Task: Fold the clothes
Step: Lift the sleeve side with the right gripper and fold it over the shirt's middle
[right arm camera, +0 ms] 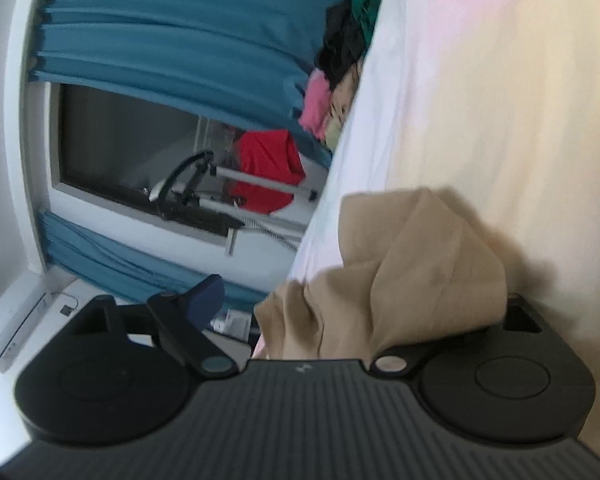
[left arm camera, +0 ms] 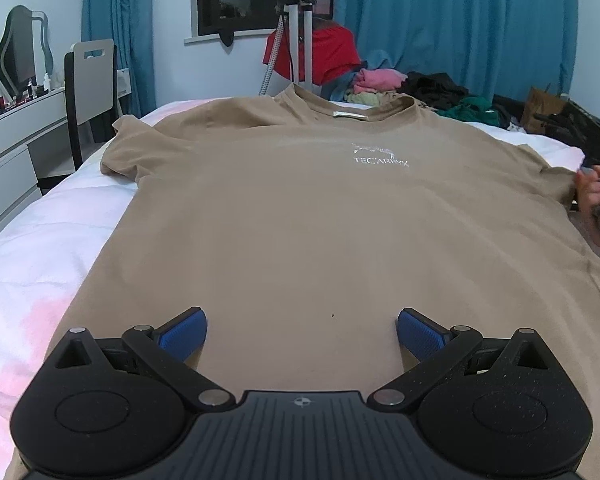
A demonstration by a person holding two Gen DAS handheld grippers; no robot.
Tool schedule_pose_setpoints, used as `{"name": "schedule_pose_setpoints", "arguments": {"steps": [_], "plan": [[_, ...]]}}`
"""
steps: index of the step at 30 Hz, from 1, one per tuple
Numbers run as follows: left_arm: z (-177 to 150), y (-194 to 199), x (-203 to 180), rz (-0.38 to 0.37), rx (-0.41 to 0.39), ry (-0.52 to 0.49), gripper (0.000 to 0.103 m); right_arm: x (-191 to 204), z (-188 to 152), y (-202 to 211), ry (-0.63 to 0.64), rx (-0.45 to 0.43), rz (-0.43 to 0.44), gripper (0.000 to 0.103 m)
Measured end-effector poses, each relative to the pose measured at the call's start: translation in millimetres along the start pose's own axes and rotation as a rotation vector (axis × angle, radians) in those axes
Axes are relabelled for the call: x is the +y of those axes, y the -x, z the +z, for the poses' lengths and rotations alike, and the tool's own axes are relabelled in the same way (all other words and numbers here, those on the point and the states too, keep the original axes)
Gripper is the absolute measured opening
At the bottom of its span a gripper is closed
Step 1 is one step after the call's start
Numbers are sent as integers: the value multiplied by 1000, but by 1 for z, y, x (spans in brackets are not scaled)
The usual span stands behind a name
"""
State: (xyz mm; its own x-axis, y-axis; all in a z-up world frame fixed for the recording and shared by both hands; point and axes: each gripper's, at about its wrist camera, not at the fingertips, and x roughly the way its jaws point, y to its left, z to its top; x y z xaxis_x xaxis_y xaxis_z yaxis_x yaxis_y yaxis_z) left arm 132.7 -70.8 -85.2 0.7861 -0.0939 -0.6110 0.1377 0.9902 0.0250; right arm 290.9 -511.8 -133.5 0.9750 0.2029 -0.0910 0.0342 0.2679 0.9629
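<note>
A tan cotton T-shirt is spread flat on a white quilted bed; the left gripper is held wide apart above its hem; the right gripper is seen spread, bunched sleeve fabric draped loosely across it, unclamped; the folding seems barely begun; next, a sleeve edge probably needs pinching.

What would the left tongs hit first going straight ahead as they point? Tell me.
Most likely the tan T-shirt. The left tongs stand open just above its lower part, aimed slightly downward along the shirt spread flat on the bed. Nothing else lies between; exact contact depth is unclear.
</note>
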Motion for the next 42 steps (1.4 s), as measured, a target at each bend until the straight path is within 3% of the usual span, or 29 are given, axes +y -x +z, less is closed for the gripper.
{"name": "schedule_pose_setpoints", "arguments": {"steps": [1,3,4,6,9,12,17,23,27,31,34,39,42], "plan": [[0,-1,0,-1,0,0,103,-2,-1,0,3,-19,10,90],[0,-2,1,-2,-1,0,103,-5,0,-1,27,-32,-27,59],[0,-3,1,-3,-1,0,103,-6,0,-2,42,-35,-54,50],[0,-3,0,-5,-1,-3,103,-6,2,-2,72,-42,-93,20],[1,-4,2,-7,-2,-1,103,0,5,6,103,-118,-130,8],[2,-1,4,-12,-4,9,103,8,12,21,103,-206,-111,6],[6,7,12,-19,-26,54,103,38,16,34,239,-282,-142,6],[19,14,22,7,-32,80,103,81,6,28,393,-289,-212,6],[28,18,27,44,-26,55,103,109,-19,28,545,-280,-270,6],[37,29,40,49,-66,59,103,157,-57,21,771,-250,-354,6],[43,37,58,51,-92,88,103,208,-98,6,943,-239,-342,6],[45,48,97,74,-120,175,103,263,-199,-53,1203,-134,-300,6],[41,49,122,83,-109,234,103,269,-261,-99,1297,-33,-290,7]]}}
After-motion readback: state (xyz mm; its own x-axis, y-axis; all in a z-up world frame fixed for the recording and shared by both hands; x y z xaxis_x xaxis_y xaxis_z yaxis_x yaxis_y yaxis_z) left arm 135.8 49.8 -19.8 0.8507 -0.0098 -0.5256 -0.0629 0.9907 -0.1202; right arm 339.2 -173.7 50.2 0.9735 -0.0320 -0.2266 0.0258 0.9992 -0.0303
